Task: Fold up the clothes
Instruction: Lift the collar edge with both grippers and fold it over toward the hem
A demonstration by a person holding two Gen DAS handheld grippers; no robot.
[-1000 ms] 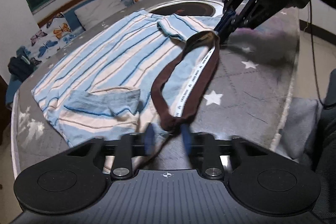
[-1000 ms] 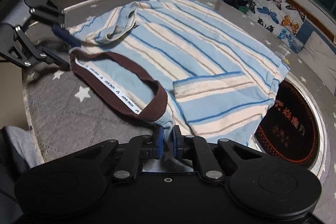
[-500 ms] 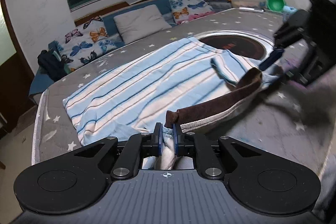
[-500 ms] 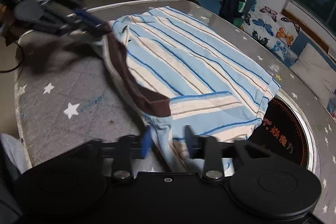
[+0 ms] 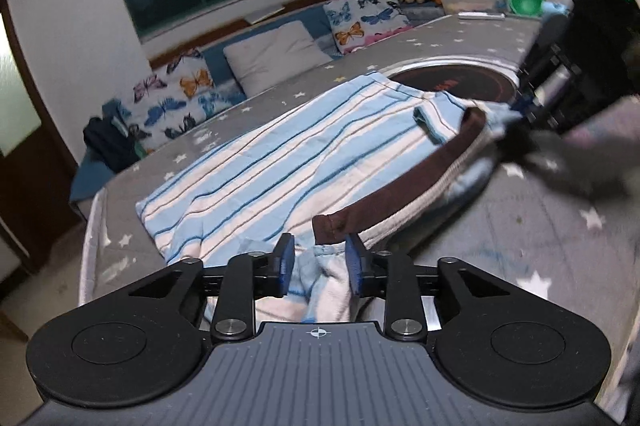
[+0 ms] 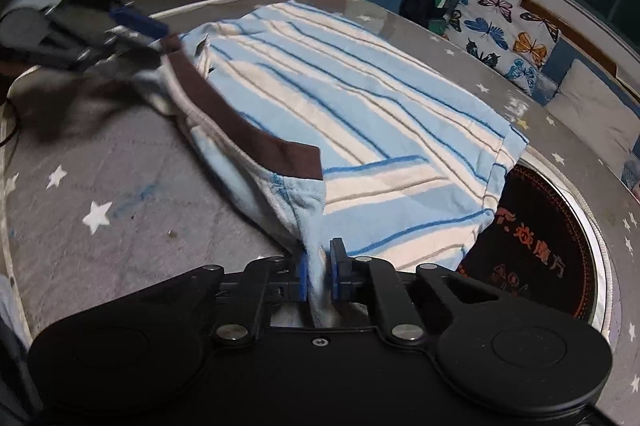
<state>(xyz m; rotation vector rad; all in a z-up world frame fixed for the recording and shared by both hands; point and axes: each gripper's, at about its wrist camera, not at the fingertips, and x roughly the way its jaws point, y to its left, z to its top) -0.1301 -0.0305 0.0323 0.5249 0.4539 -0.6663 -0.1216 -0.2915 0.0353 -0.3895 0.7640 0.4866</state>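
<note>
Striped blue-and-cream shirt (image 5: 256, 166) spread across the centre of the frame on the grey star-print table cover (image 5: 540, 226), its far edge overlapping the dark round inset (image 5: 452, 82) at upper right. The brown collar band (image 5: 400, 182) runs diagonally between the two grippers. Left gripper (image 5: 318, 260), bottom centre: jaws spread apart, bunched shirt fabric lying loose between them. Right gripper (image 6: 320, 266), bottom centre of the right wrist view: jaws nearly together, pinching a fold of the shirt. Butterfly-print cushions (image 5: 360, 14) line the wall in the upper part of the frame.
</note>
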